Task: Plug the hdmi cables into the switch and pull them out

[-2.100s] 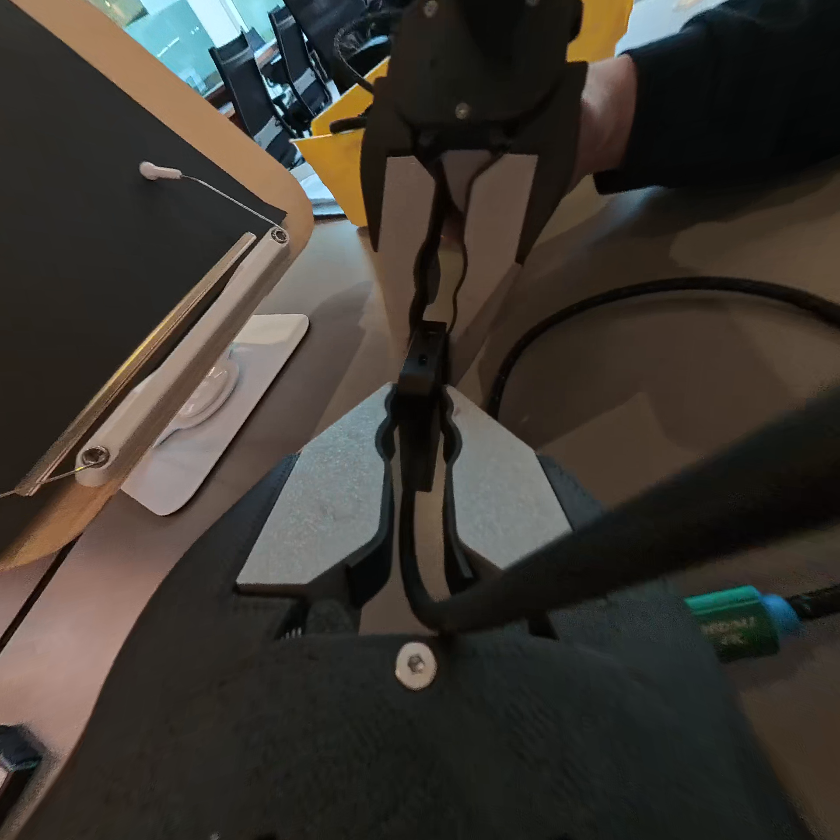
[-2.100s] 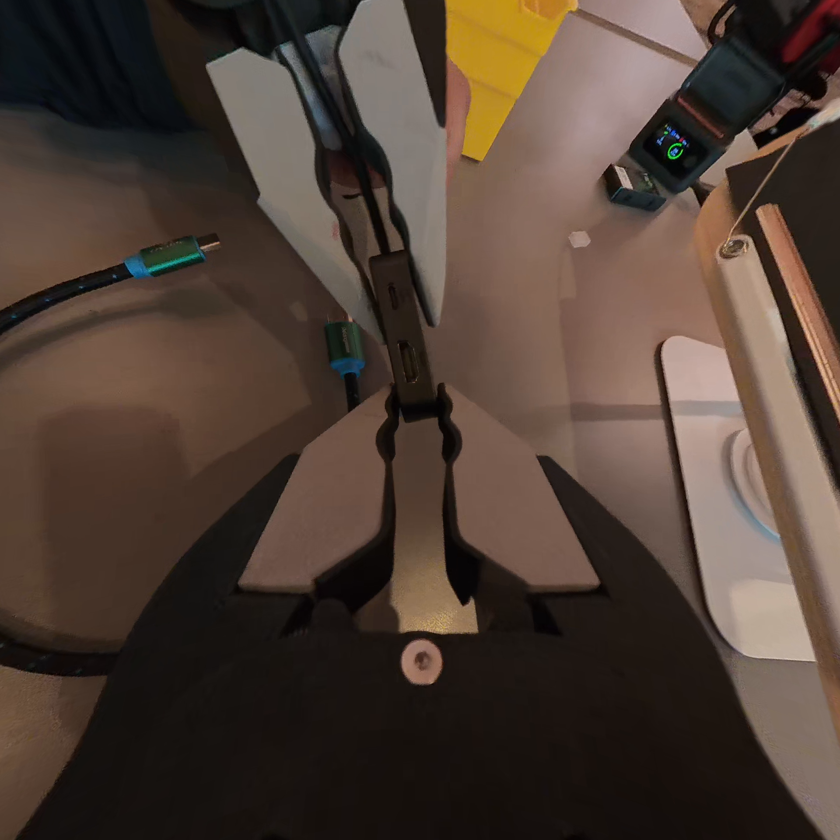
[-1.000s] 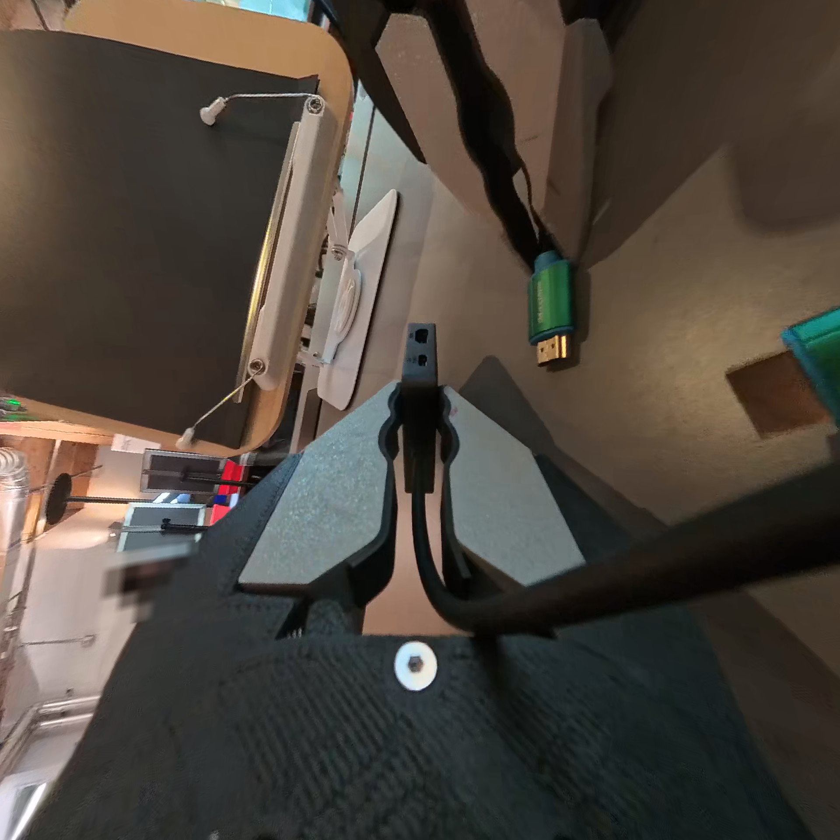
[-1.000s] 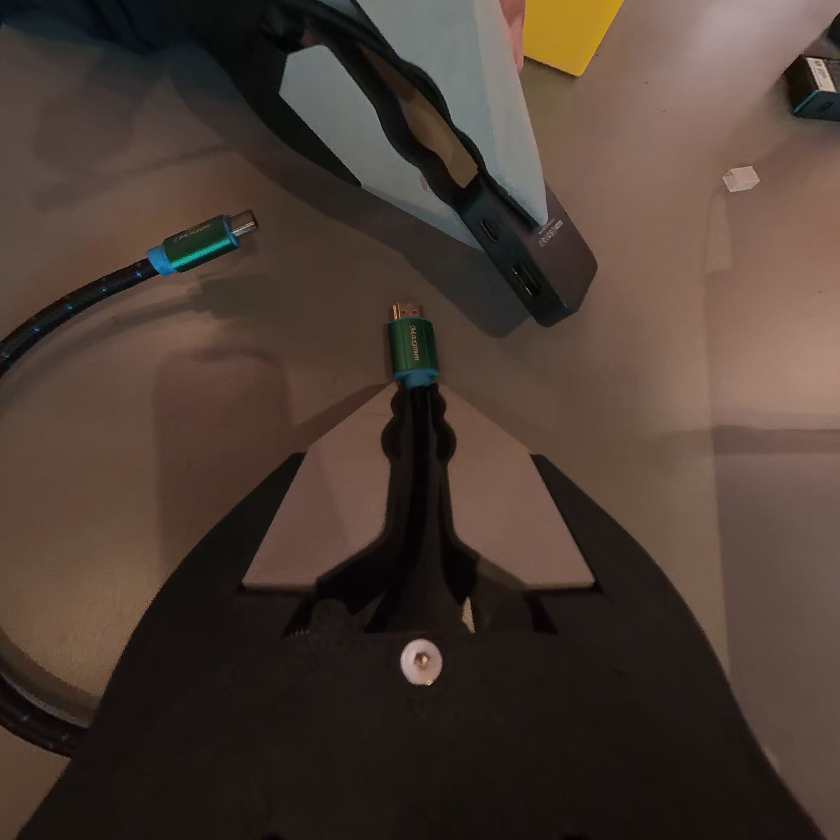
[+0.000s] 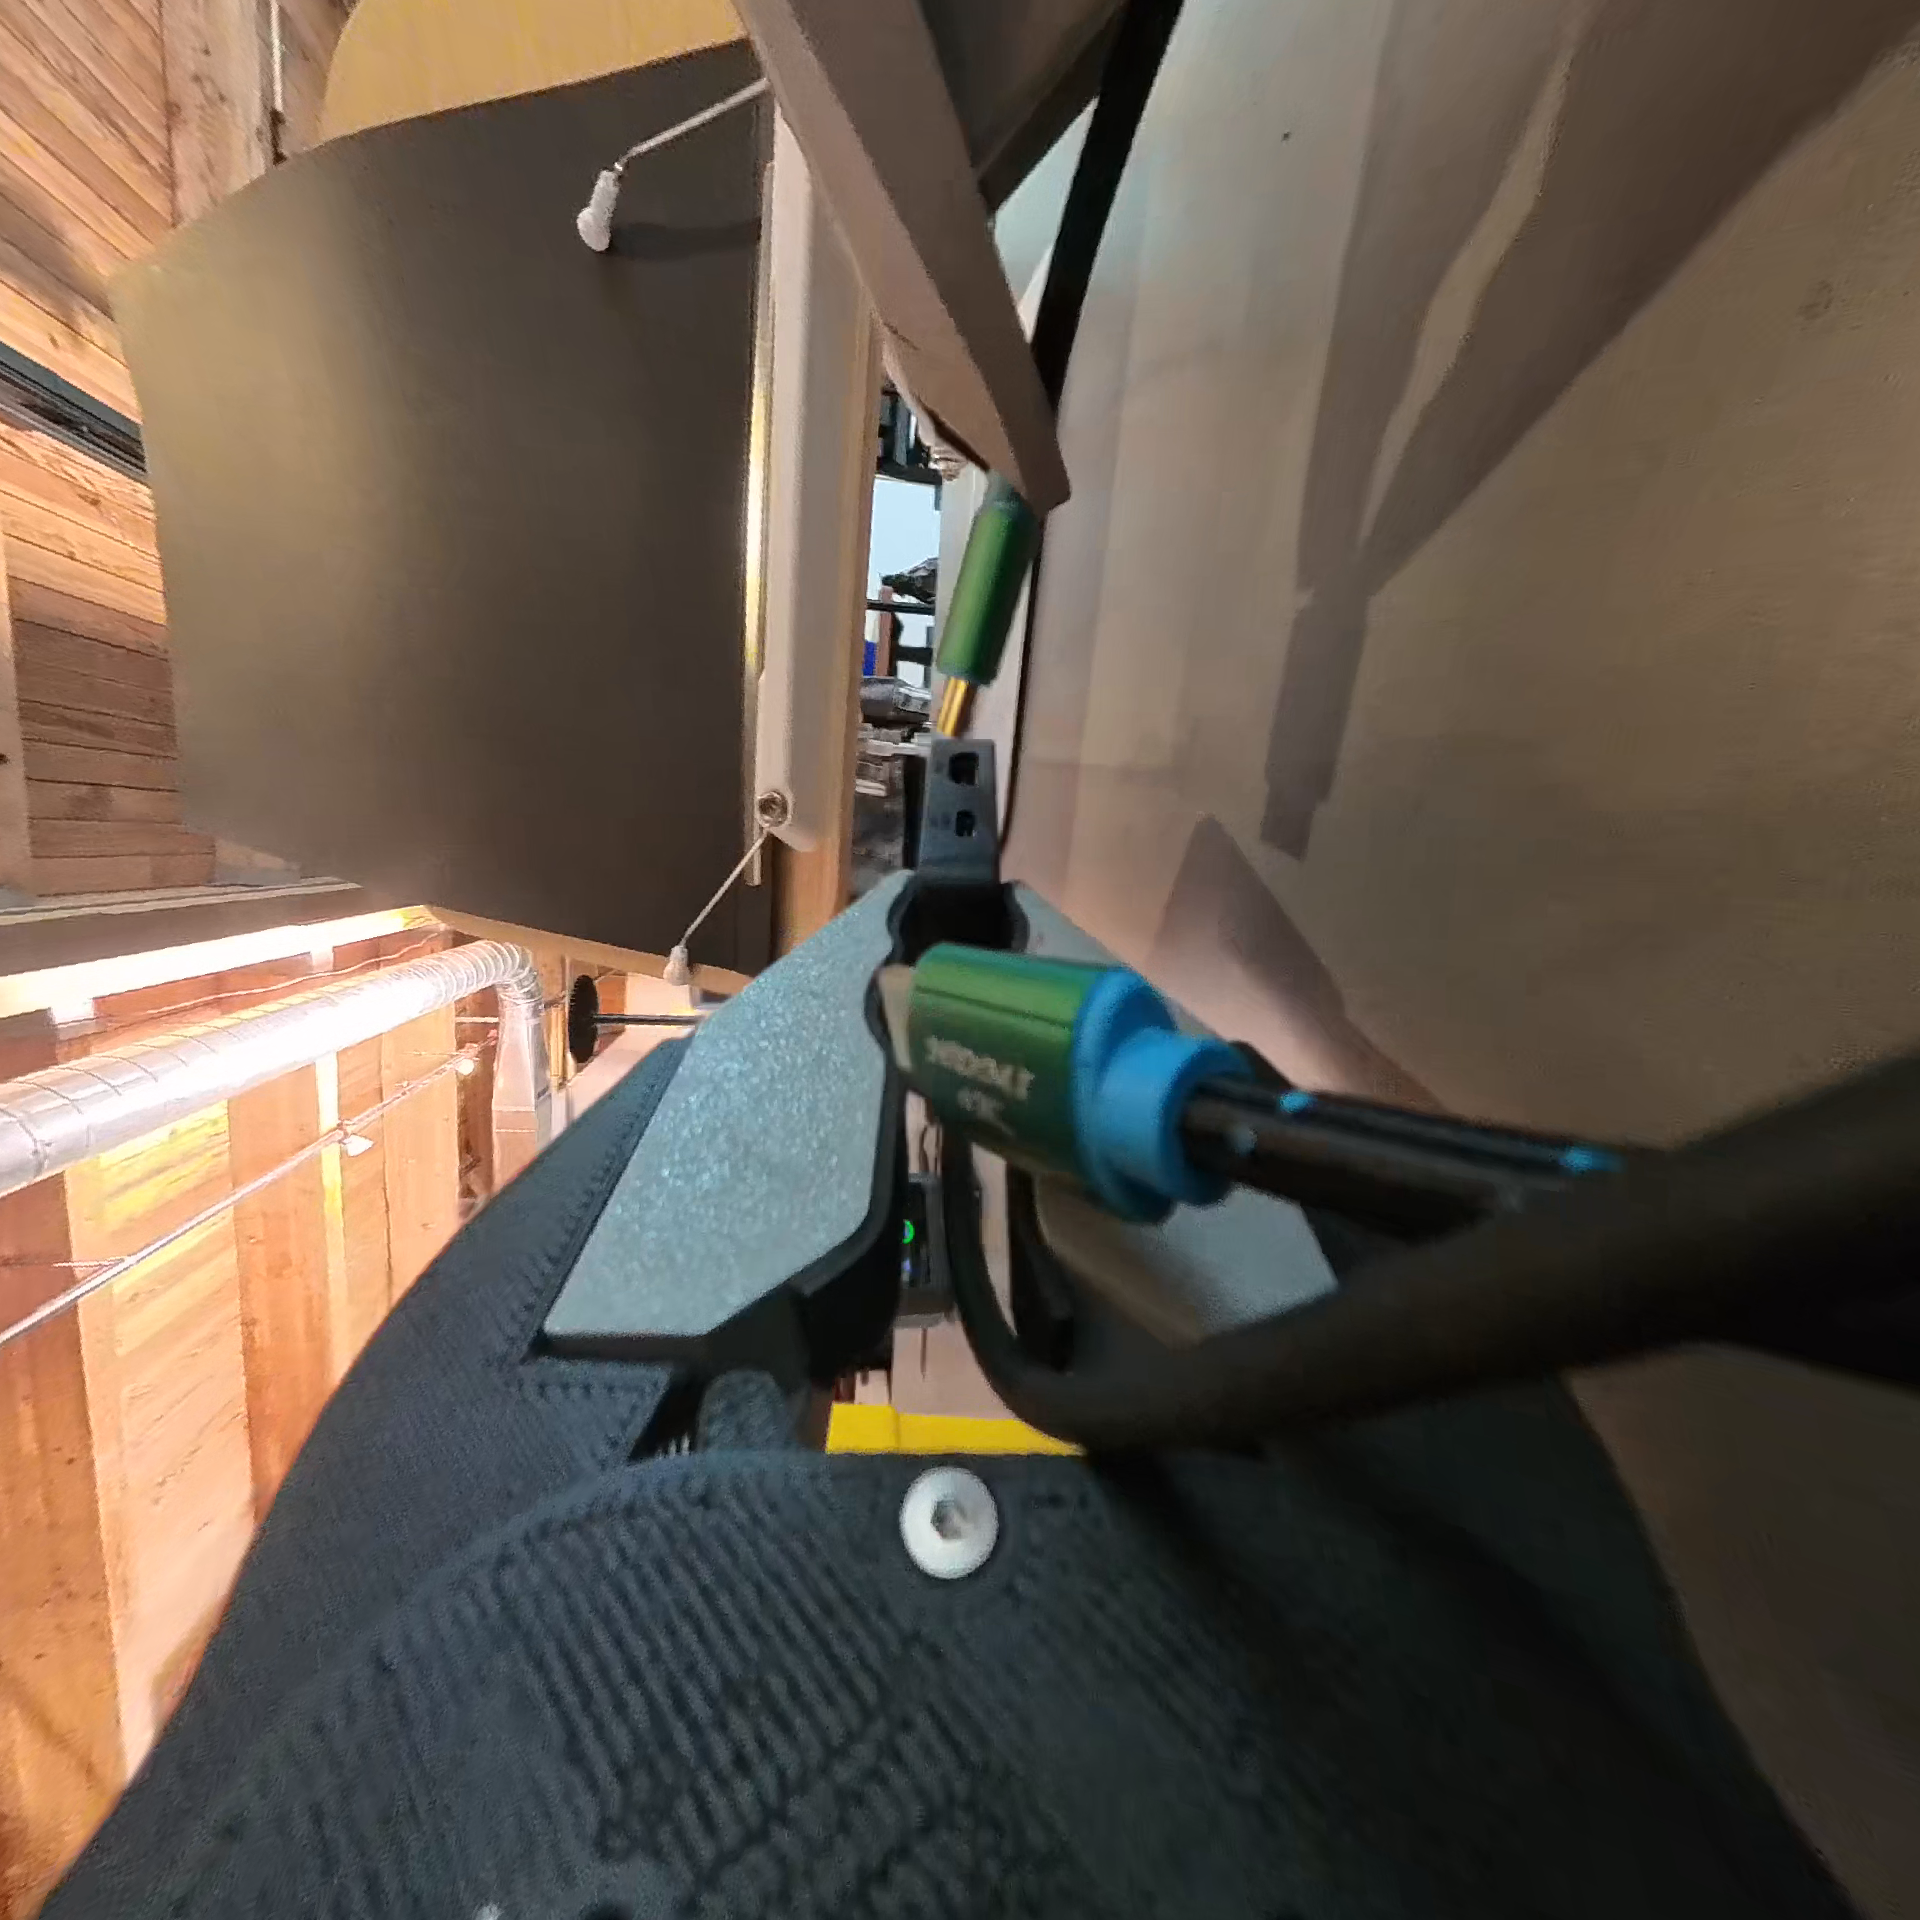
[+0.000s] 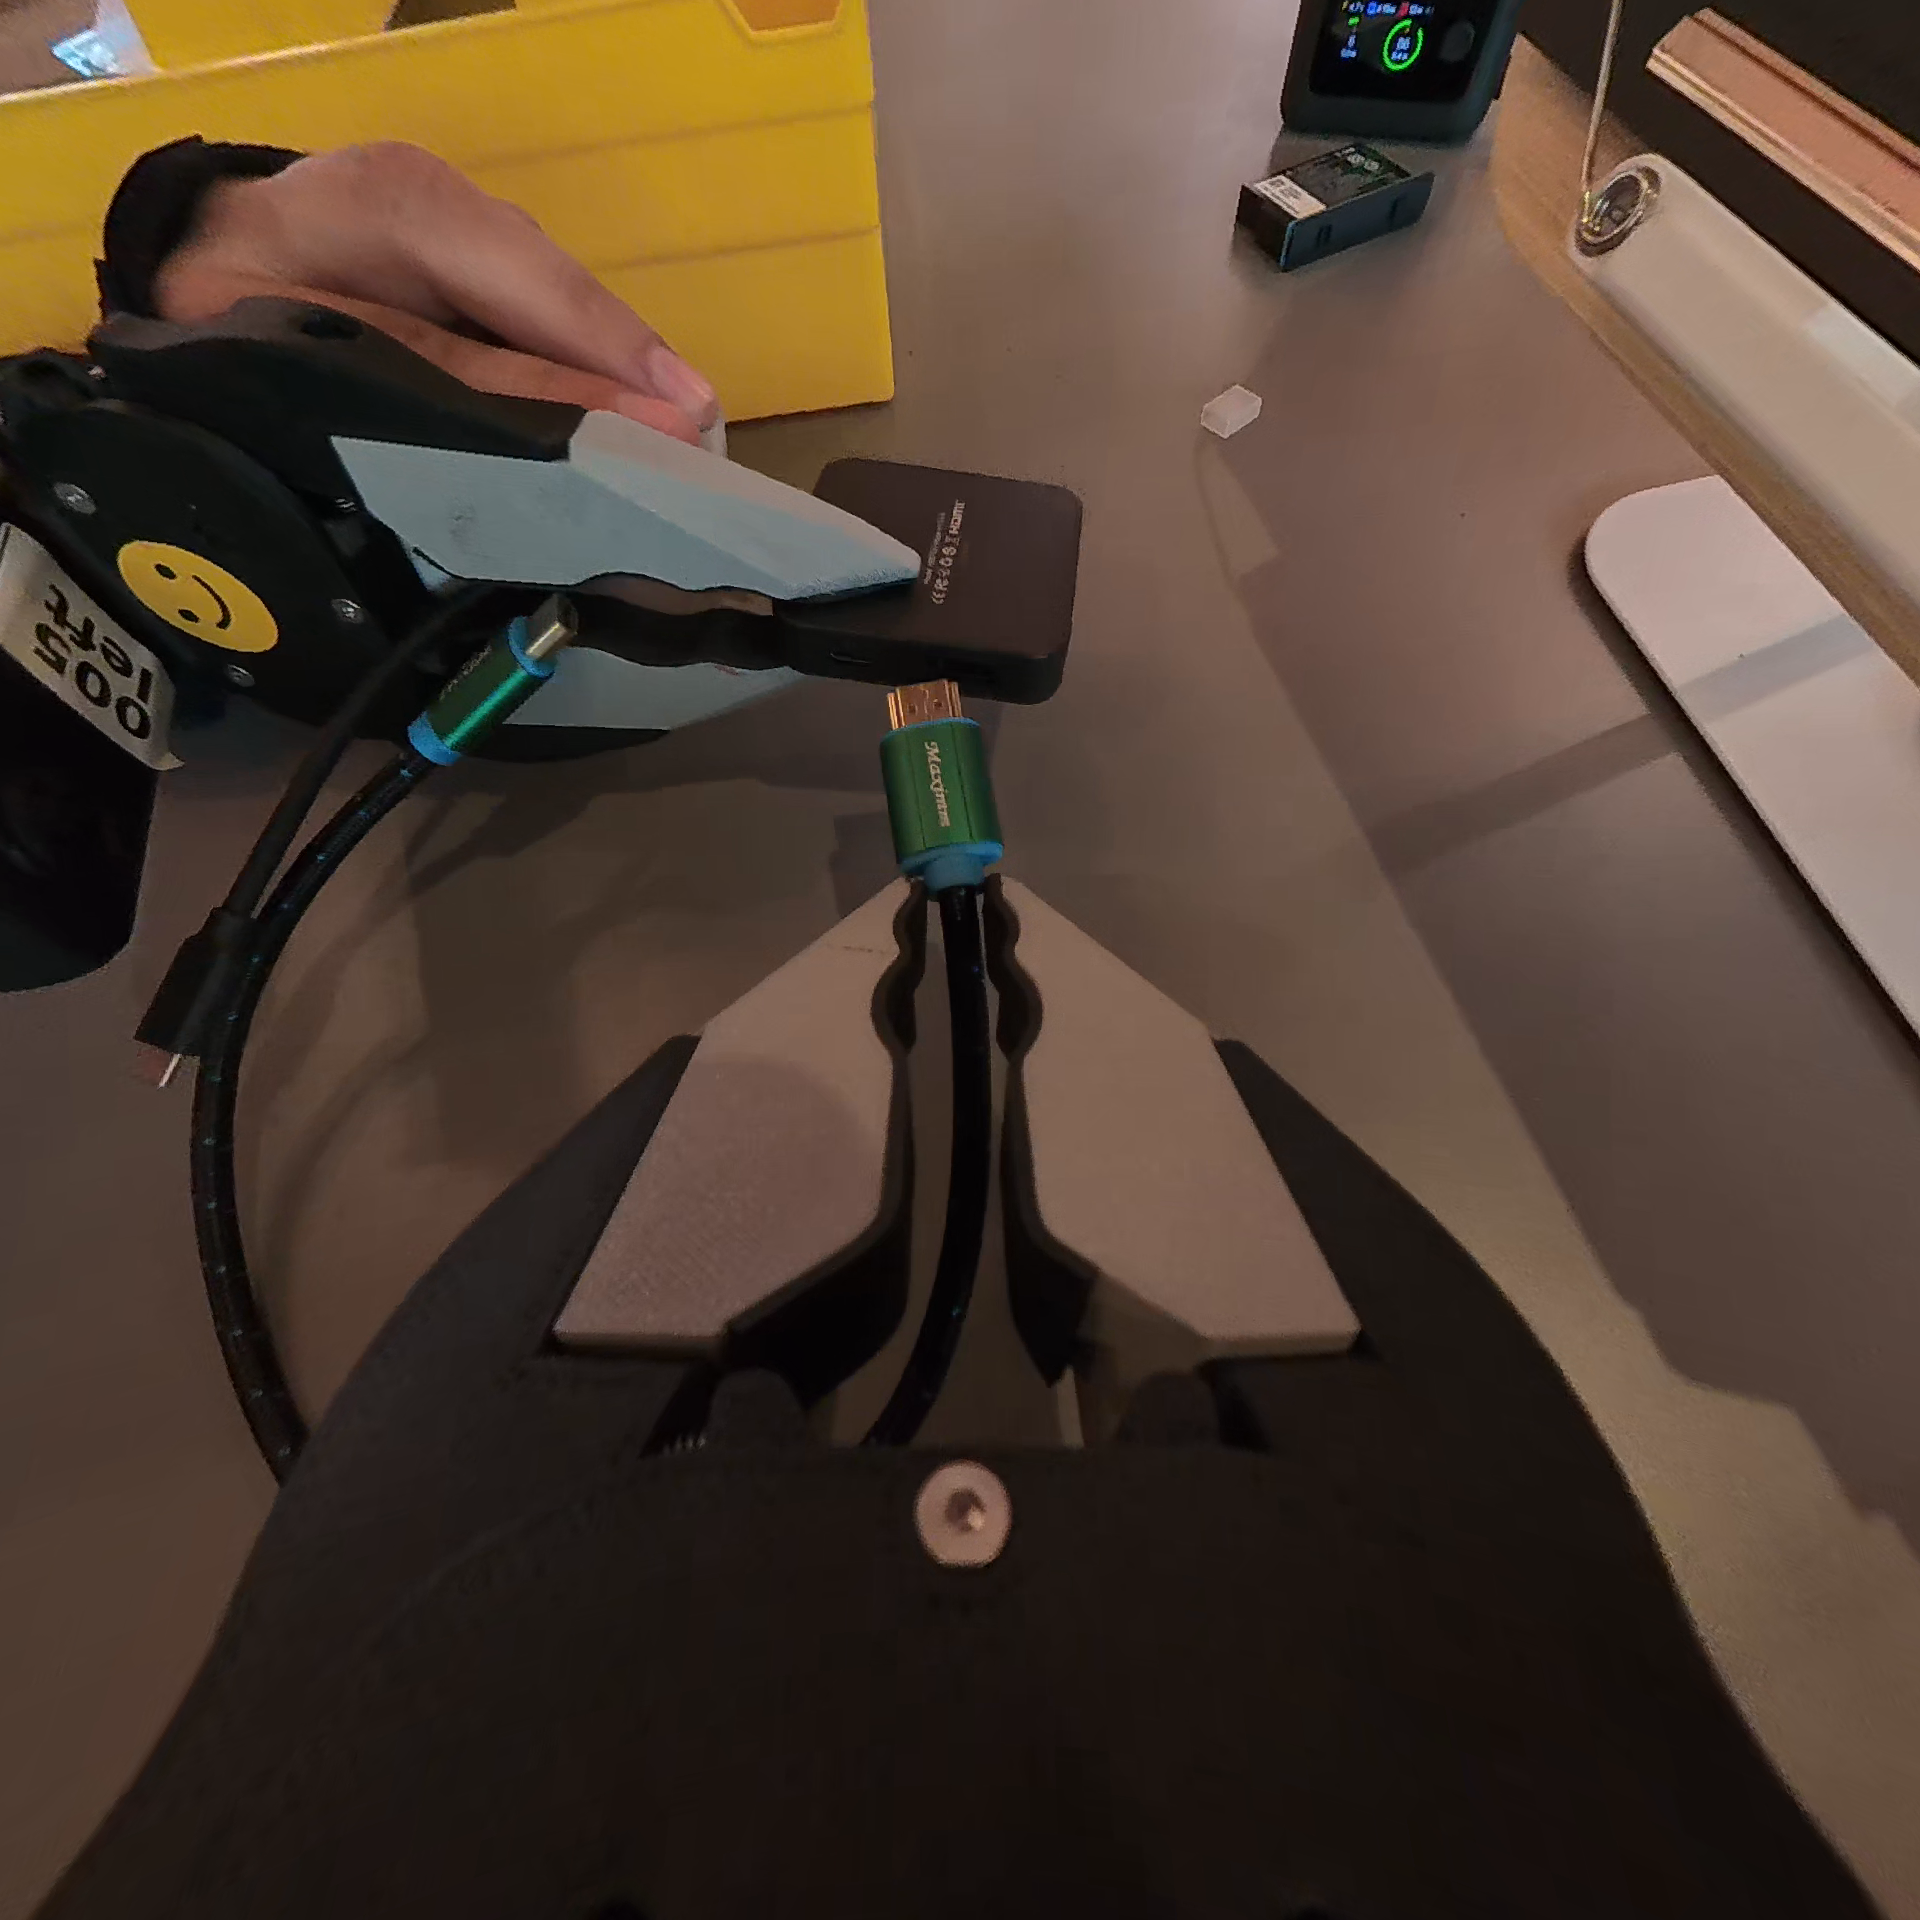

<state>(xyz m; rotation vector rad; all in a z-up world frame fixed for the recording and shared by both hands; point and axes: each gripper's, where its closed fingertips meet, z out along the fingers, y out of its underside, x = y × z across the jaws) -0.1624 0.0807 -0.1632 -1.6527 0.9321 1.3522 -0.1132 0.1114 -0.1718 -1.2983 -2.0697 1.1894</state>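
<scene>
Right gripper aims green HDMI plug at switch.

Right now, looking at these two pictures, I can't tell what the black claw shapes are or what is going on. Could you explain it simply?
There is no robot. A person's hand works two handheld black pincers with grey pads, each carrying its own camera that looks along its fingers.

The sideways picture comes from the left gripper, which is clamped on a small flat black switch box.

The other picture comes from the right gripper. It pinches a black braided cable just behind its green metal HDMI plug, whose gold tip is almost at the box's port, not yet in.

On the grey table lie a second green plug, a yellow bin and a small dark battery.
</scene>
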